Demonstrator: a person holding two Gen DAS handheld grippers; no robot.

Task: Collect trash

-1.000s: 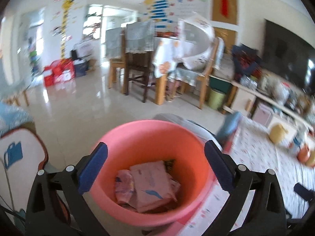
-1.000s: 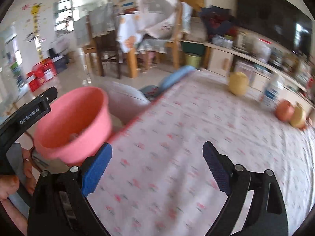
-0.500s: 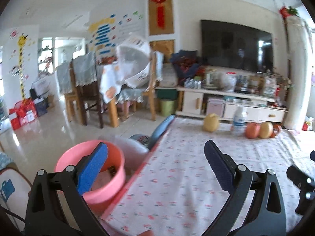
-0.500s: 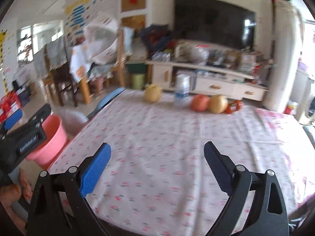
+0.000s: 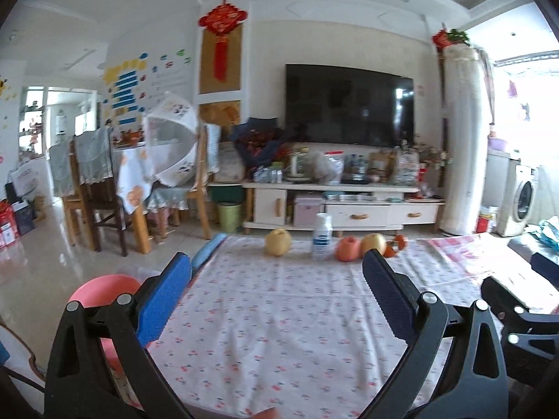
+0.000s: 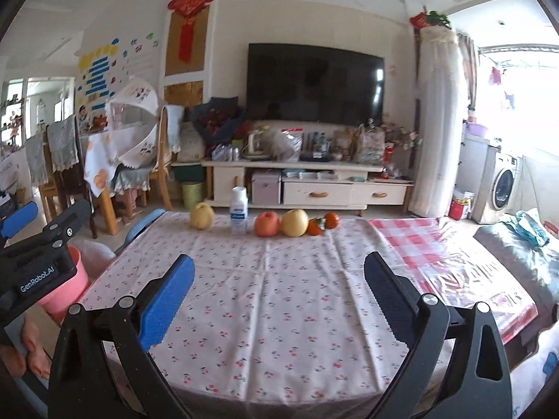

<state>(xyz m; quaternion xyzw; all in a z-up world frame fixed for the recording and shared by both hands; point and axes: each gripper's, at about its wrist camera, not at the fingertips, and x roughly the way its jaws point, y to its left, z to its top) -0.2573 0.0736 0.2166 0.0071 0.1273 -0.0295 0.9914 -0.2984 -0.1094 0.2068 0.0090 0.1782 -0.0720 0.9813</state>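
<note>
Both the left gripper (image 5: 276,296) and the right gripper (image 6: 277,291) hover wide open and empty over the table (image 6: 279,279). The pink bin (image 6: 66,289) sits on the floor off the table's left edge. No trash shows on the cloth, though the near edge is hidden. Any scrap would likely be light and soft; pinch a raised fold. The cloth's middle is clear; fruit (image 6: 267,224) and a bottle (image 6: 239,210) line the far edge.

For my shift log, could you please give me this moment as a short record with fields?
left gripper: open, empty, over the table
right gripper: open, empty, over the table
tablecloth: near part bare
far edge: pear, white bottle, apple, second pear, two small orange fruits
pink bucket: beside the table's left edge
trash on table: none visible
</note>
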